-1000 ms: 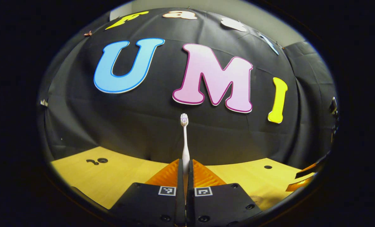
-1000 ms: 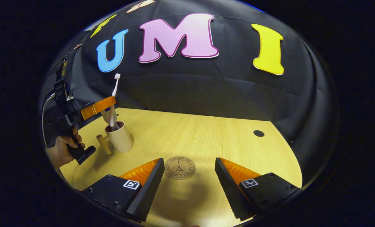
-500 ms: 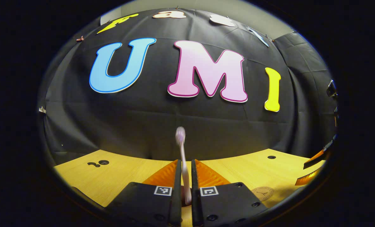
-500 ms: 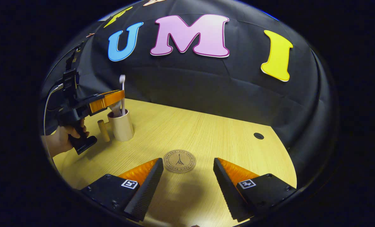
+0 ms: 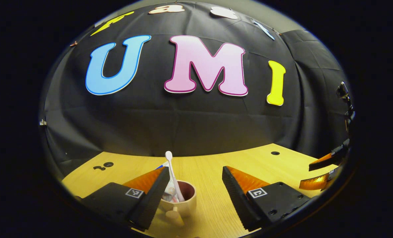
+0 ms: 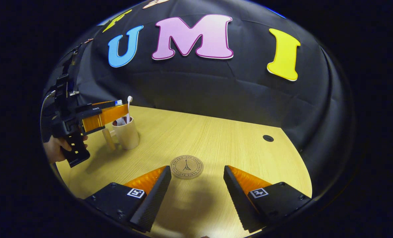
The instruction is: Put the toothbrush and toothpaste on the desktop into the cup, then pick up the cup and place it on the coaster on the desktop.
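With the left gripper spread above the cup, the leaning toothbrush at 11 o'clock could be knocked, tipping the cup before the coaster is reached; the right gripper is spread too.

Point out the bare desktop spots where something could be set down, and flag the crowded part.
Bare wood runs between the round cork coaster and the beige wooden-handled cup, and from the coaster toward the dark cable hole by the black cloth wall. Crowded: the cup corner, where the open left claw hovers at the white toothbrush and toothpaste tube inside.
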